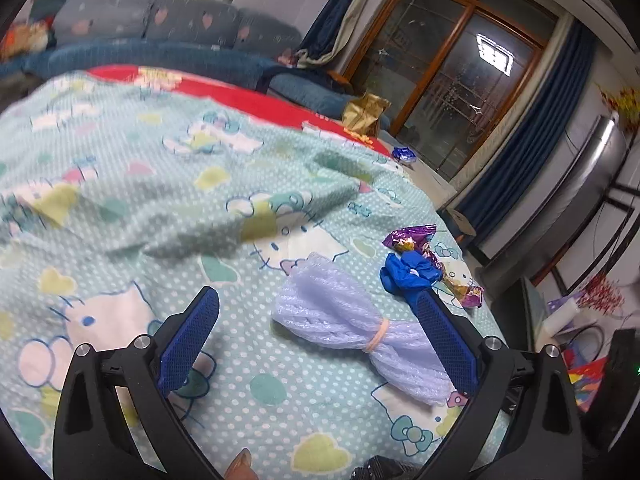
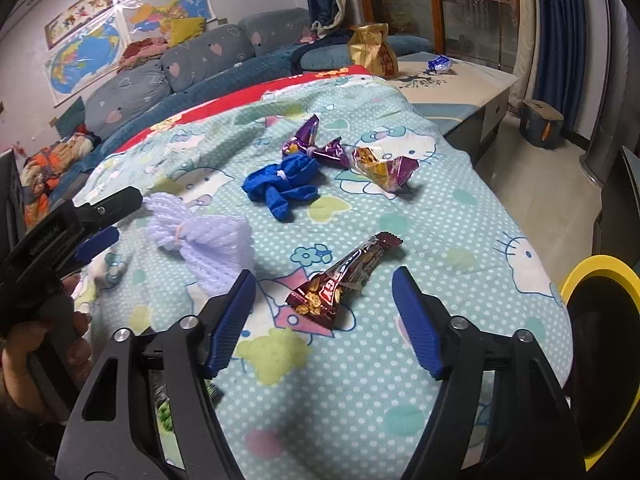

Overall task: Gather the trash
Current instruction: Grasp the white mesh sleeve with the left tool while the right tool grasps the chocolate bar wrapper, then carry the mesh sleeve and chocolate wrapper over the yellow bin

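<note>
Right wrist view: the yellow-rimmed bin [image 2: 592, 276] is cut off at the edge. A crumpled dark-red wrapper [image 2: 340, 280] is framed, untouched, by the wide right gripper [image 2: 324, 284]; the left gripper [image 1: 316, 304] is likewise spread wide around a lavender foam net [image 1: 344, 320].

A home living room: sofa [image 2: 192, 64], wall maps [image 2: 88, 52], curtained window [image 1: 460, 92].

A blue sofa [image 2: 208, 68] with heart-print cushions runs along the far wall, under taped-up maps [image 2: 86, 54] and long pictures. A wood-framed glass door [image 1: 452, 92], flanked by dark blue curtains [image 1: 532, 152], reflects a ceiling light [image 1: 495, 54]. A pale low cabinet [image 2: 472, 92] stands on what looks like a beige tiled floor [image 2: 536, 188].
</note>
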The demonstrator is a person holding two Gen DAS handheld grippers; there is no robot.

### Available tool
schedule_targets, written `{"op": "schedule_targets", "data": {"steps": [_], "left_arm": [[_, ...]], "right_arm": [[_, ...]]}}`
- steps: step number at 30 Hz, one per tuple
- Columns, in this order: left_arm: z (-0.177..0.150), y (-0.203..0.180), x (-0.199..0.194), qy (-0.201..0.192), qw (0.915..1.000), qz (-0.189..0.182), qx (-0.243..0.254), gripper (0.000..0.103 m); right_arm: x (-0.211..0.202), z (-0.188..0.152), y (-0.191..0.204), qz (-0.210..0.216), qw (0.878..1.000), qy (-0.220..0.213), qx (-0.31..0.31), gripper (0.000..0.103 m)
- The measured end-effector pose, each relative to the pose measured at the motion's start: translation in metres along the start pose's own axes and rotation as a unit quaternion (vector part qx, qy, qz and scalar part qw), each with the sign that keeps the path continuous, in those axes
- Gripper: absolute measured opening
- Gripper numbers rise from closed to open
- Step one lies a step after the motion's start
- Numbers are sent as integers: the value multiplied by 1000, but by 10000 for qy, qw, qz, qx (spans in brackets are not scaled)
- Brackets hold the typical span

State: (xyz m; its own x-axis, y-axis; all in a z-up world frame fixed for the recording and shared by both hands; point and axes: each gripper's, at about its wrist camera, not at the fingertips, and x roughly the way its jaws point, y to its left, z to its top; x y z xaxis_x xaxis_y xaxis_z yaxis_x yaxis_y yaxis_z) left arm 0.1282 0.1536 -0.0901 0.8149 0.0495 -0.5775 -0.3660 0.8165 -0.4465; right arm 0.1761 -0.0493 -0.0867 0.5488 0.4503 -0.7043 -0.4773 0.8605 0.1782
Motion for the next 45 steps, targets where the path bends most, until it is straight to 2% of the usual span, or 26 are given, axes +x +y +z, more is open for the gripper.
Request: {"op": "schedule_targets", "data": {"steps": [6, 11, 13, 19, 21, 28, 45], "left_arm": [[2, 8, 24, 287, 9988, -161, -375, 94], [1, 9, 35, 392, 9978, -217, -483, 70], [-1, 8, 39, 444, 9975, -232, -490, 56], [-4, 8, 39, 474, 9973, -290, -470, 38], [-4, 8, 36, 477, 9971, -361, -466, 34], [-5, 4, 17, 346, 9972, -541, -382, 30], [8, -30, -28, -131, 9967, -800, 58, 29]], "right_arm": [[16, 2, -5, 9, 9998, 96, 188, 55], [31, -2, -11, 126, 9988, 282, 374, 40], [33, -5, -11, 122, 9990, 277, 333, 39], [32, -7, -12, 168, 9992, 239, 276, 33], [30, -8, -12, 184, 9993, 224, 245, 22], [27, -11, -13, 303, 9991, 230, 197, 20], [-3, -11, -19, 438, 9990, 37, 91, 18]]}}
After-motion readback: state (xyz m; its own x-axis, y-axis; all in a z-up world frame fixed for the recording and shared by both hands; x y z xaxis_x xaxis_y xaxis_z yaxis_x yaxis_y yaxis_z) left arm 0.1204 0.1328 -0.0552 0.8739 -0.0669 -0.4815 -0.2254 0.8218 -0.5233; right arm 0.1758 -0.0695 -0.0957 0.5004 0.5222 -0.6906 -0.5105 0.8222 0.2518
